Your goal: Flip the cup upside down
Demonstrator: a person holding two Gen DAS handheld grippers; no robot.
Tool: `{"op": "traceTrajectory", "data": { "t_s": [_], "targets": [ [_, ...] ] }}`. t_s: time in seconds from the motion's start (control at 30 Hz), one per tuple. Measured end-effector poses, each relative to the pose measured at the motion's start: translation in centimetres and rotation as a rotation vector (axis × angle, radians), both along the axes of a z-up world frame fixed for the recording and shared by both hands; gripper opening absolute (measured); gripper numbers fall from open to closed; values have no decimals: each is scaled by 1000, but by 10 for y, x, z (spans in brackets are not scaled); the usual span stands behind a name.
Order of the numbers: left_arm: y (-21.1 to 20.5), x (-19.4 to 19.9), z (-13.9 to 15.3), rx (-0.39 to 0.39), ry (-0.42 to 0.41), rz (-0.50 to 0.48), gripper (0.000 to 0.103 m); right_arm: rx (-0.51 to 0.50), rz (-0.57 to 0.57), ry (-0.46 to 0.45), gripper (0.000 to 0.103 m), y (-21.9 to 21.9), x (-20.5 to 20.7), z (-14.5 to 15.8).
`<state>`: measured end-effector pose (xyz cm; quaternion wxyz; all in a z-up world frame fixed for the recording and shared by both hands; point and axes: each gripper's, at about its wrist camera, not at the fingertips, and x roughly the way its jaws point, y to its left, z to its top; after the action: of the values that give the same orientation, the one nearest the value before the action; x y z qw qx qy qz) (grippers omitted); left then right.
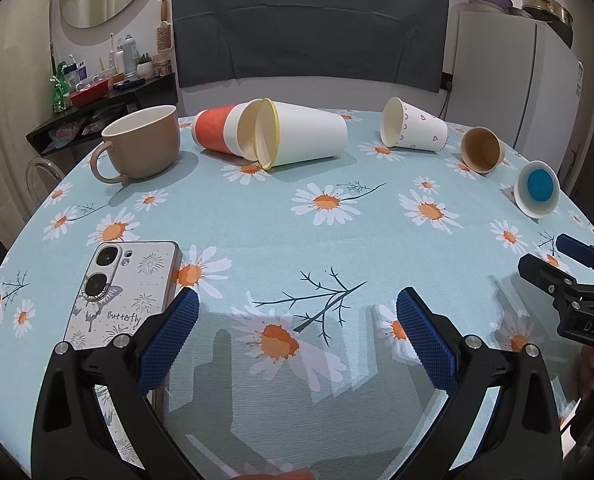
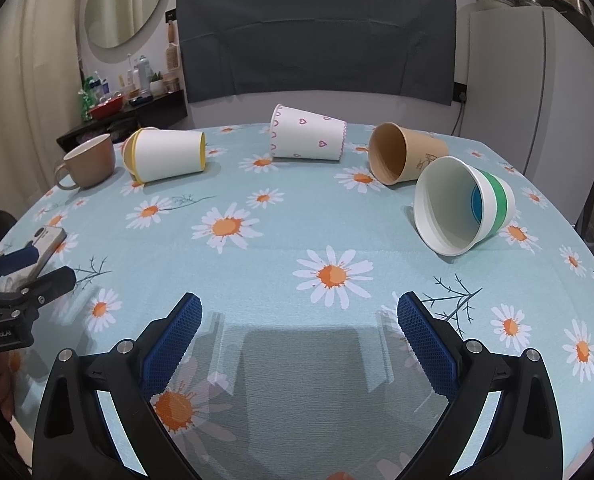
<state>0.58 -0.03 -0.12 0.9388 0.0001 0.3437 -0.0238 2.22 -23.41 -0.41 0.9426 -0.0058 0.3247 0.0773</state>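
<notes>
A: Which step are we at?

B: The very start, I'd judge. The left tool (image 1: 297,334) and the right tool (image 2: 299,332) both hang over the near edge of the surface (image 1: 233,236), jaws spread wide, nothing between the ribbed blue pads (image 2: 173,346).

A: And the cups?

B: All well apart from the tools, along the far half. On the far left a tan ceramic mug (image 1: 145,142) stands upright, glossy, with a loop handle. Just right of it lies a white paper cup with a yellow rim (image 1: 305,134), on its side, mouth to mouth with a red-banded paper cup (image 1: 215,128). Further right, a heart-print paper cup (image 2: 307,138) on its side, then a brown kraft cup (image 2: 403,154), then the green-striped cup (image 2: 463,206) at the right, mouth tilted toward the near side, a blue disc showing inside.

A: Which goes first?

B: I cannot tell. The green-striped cup lies nearest the right tool, so it looks the likely pick.

A: What does that call for?

B: Reaching forward and right, closing gently across the thin tapered wall, since paper will crush and a cone may roll on the daisy-print cloth, then turning it rim-down.

A: Anything in the way?

B: A phone in a butterfly case (image 1: 127,292) lies just beside the left tool.
</notes>
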Motion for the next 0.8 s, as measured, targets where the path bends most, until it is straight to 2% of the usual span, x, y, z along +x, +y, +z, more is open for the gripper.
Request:
{"op": "traceTrajectory", "data": {
  "t_s": [0.37, 0.53, 0.8],
  "targets": [
    [4, 3, 0, -3, 8, 26, 97, 17, -61, 10, 94, -7, 3, 2],
    [13, 7, 2, -56, 15, 43, 97, 96, -48, 68, 94, -15, 15, 5],
    [28, 23, 16, -141, 27, 85, 97, 68, -47, 19, 94, -15, 32, 30]
  ]
}}
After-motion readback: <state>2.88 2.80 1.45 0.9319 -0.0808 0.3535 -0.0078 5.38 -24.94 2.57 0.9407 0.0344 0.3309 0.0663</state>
